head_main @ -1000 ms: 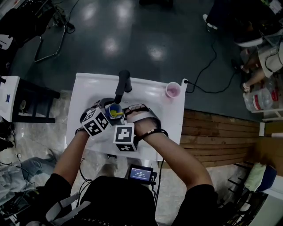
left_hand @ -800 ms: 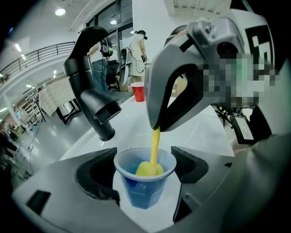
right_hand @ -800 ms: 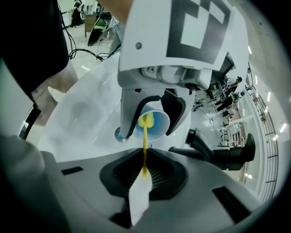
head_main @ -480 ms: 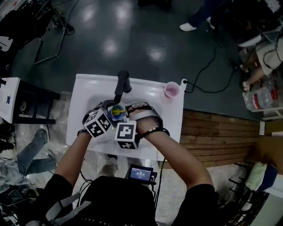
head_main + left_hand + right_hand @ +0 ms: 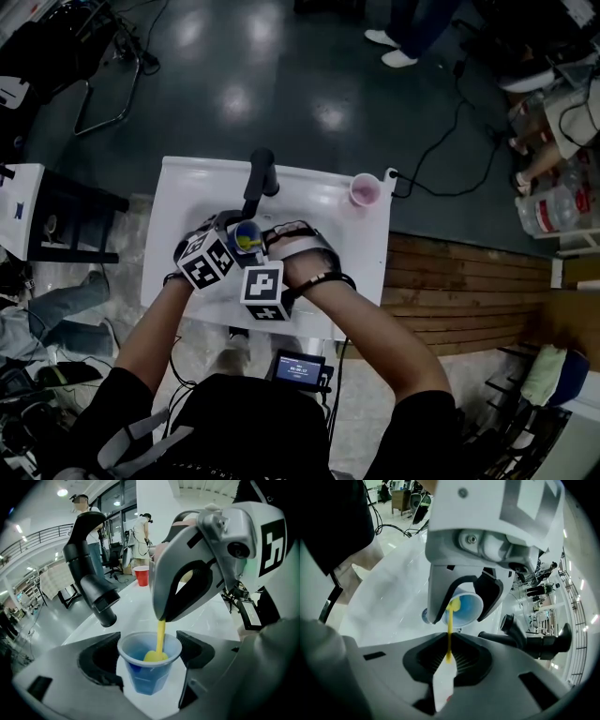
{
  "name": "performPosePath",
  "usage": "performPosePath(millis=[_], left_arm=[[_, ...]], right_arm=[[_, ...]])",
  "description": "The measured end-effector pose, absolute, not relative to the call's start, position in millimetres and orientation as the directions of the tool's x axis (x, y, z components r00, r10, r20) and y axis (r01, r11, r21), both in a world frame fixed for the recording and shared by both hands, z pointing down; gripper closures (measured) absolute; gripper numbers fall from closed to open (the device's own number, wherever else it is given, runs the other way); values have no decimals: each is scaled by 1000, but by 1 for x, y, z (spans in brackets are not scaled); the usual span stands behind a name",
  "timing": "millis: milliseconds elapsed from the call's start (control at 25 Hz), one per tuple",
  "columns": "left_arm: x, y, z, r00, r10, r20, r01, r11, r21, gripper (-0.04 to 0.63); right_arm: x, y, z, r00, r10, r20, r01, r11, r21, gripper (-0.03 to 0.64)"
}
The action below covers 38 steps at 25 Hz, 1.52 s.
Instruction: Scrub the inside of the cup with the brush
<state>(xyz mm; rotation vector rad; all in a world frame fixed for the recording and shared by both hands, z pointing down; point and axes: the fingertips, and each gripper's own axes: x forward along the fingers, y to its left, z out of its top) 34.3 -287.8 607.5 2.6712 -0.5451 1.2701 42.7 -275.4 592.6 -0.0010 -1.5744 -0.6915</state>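
I reckon mid-scrub: my left gripper (image 5: pixel 149 660) pinches the cup (image 5: pixel 140 679), my right gripper (image 5: pixel 452 663) the brush (image 5: pixel 444 686), head inside; next, swirl against the walls

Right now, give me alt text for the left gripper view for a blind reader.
The left tool grips a blue cup while the right tool above holds a yellow brush inside it. A black faucet stands at left, a red cup farther back.
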Motion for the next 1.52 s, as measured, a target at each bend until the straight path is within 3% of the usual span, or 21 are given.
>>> performPosePath(millis=[560, 1120, 1520], left_arm=[[34, -285, 609, 567, -257, 782, -364, -930, -42, 219], [26, -281, 613, 555, -262, 790, -365, -930, -52, 219], [35, -278, 605, 566, -260, 782, -351, -935, -57, 221]], right_arm=[[54, -294, 569, -179, -439, 881, 310, 825, 474, 575], [56, -267, 578, -198, -401, 894, 320, 836, 446, 575], [57, -285, 559, -203, -445, 872, 287, 825, 488, 575]])
